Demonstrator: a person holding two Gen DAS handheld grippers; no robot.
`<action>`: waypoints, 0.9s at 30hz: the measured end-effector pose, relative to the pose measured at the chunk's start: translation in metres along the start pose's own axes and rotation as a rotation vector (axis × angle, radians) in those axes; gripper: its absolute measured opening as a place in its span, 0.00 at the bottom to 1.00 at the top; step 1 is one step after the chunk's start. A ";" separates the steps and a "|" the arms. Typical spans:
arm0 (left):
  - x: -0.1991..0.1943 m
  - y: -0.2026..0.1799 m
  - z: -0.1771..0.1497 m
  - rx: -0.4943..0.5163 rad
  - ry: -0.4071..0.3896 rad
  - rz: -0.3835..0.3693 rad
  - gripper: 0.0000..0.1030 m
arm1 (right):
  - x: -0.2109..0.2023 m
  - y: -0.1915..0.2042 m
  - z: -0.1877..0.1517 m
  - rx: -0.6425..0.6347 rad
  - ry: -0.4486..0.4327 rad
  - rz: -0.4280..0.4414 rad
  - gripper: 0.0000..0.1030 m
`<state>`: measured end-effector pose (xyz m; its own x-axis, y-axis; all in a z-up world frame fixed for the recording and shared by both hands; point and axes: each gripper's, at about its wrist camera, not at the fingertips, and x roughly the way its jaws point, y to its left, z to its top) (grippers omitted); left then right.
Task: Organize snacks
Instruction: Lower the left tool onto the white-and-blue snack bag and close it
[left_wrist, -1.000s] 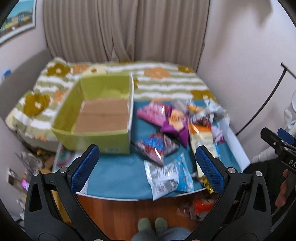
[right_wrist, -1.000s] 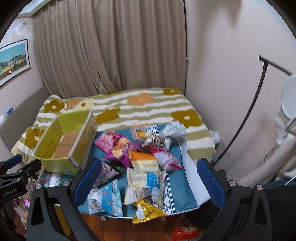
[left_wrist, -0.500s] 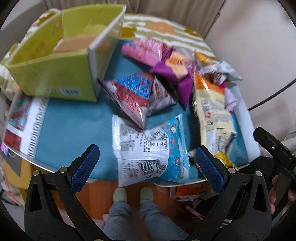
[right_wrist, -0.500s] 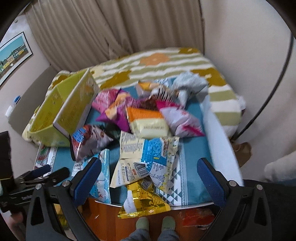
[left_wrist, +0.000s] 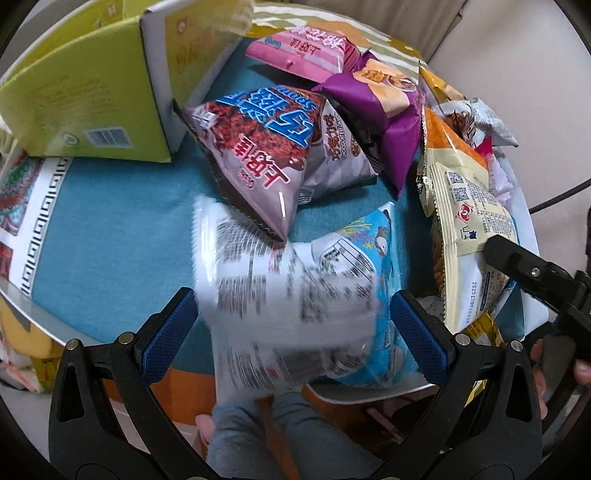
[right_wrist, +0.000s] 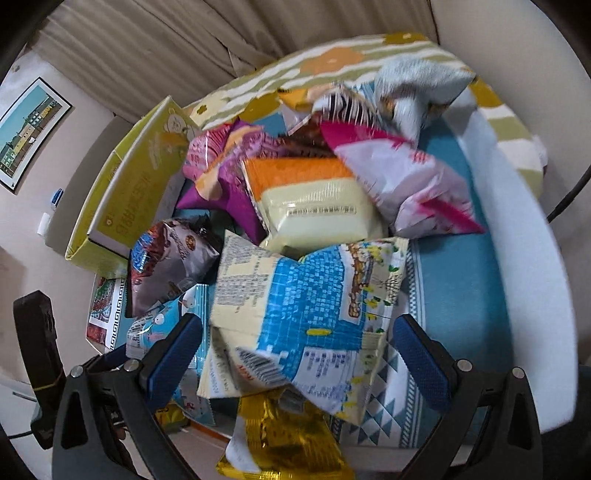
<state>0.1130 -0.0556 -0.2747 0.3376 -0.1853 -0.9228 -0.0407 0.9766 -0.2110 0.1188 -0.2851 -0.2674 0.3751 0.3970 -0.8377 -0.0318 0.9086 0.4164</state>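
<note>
Teal cloth covers the table (left_wrist: 110, 229), snacks heaped along its near side, presumably for sorting. At the far left the lime-green cardboard box (left_wrist: 85, 107) sits open-topped, probably their destination. Left gripper (left_wrist: 291, 332) spread wide, straddling the white-and-blue snack bag (left_wrist: 295, 295) at the edge. Right gripper (right_wrist: 295, 354) equally wide around the cream-and-blue packet (right_wrist: 306, 310) — neither pinched yet.

We see black plastic arms on both the left gripper (left_wrist: 293, 325) and right gripper (right_wrist: 295, 349), each carrying textured blue pads (left_wrist: 166, 332) and silver screws (left_wrist: 461, 339). Grey trouser legs (left_wrist: 277, 435); bare fingers (left_wrist: 539, 373) on a black handle.
</note>
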 end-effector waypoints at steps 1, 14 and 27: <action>0.002 -0.001 0.000 0.003 0.004 0.003 1.00 | 0.006 -0.002 0.002 0.005 0.011 0.008 1.00; 0.023 -0.004 0.003 0.004 0.045 -0.027 0.81 | 0.032 -0.010 0.013 0.031 0.066 0.052 1.00; 0.024 -0.004 0.009 0.007 0.037 -0.045 0.71 | 0.040 -0.008 0.016 0.031 0.061 0.063 0.90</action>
<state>0.1294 -0.0626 -0.2930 0.3035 -0.2334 -0.9238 -0.0195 0.9678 -0.2509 0.1486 -0.2786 -0.2986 0.3163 0.4612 -0.8290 -0.0242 0.8775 0.4790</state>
